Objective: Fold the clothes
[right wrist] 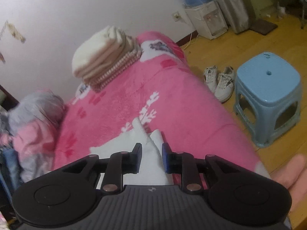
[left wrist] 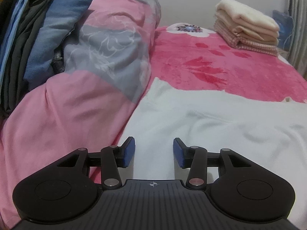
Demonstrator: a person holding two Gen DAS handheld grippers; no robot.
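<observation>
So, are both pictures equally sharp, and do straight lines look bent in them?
Left wrist view: fairly sharp, the white garment soft and evenly lit, no glare. Right wrist view: smeared, most on the folded stack and the quilt; the bed edge by the blue stool bows, as a fisheye bends it.

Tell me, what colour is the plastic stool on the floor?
The stool is light blue; it shows only in the right wrist view.

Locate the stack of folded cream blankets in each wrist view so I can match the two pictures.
Left wrist: stack of folded cream blankets upper right, at the bed's far end by the wall.
Right wrist: same stack upper left of centre, tilted, against the wall.
Shared landmark: the pink floral bedspread underneath it.
</observation>
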